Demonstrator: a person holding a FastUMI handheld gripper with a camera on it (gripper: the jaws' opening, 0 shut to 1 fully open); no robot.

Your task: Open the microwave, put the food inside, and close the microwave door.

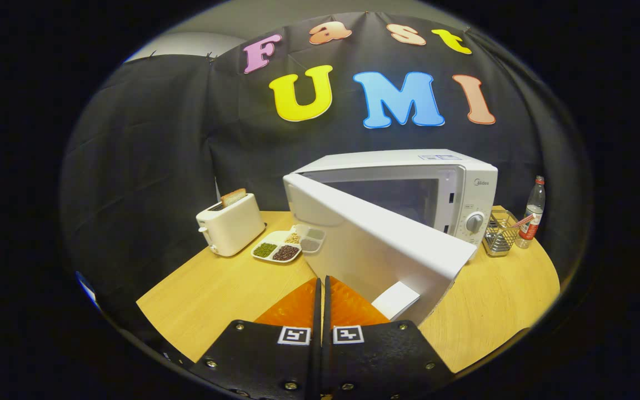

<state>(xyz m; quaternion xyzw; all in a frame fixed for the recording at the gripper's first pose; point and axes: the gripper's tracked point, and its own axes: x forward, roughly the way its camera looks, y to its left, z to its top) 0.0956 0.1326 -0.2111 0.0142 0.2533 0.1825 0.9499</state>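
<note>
Gripper (321, 289) fingers together, empty; open door (375, 244) just ahead could get knocked if it pushes forward toward the tray (286, 244).

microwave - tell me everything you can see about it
The microwave is a white box with a smooth, likely painted-metal shell, standing upright on the wooden table against the black cloth wall. Its door is swung wide open toward the camera, hinged on the side nearer the toaster, showing the dim cavity. A round dial sits on the control panel beside the wire basket. The gripper, fingers shut together and holding nothing, sits just short of the door's lower edge, apparently not touching.
</note>
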